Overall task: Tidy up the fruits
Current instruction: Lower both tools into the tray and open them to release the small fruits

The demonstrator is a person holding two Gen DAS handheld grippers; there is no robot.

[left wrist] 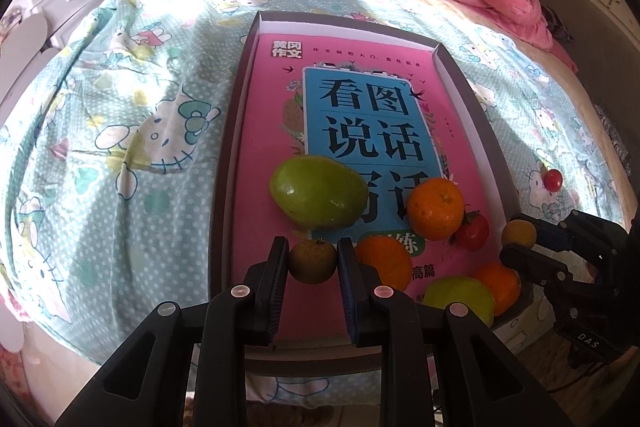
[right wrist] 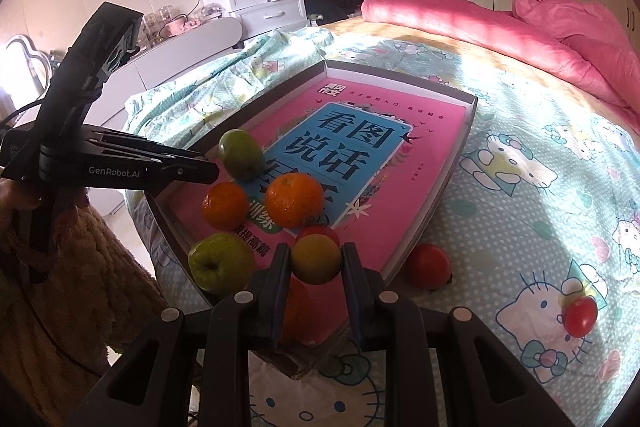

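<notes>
Jaws of left gripper (left wrist: 313,261) around dull green fruit (left wrist: 312,261); right gripper (right wrist: 316,264) around yellowish fruit (right wrist: 316,259)

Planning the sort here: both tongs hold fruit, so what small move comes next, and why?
Probably lower the left tongs and release their small greenish fruit inside the box, since it already hangs above the pink book near the other fruit.

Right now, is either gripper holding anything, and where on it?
Both are. The left gripper pinches a small brownish-green fruit across its sides; the right gripper pinches a small yellow-orange fruit across its sides.
</notes>
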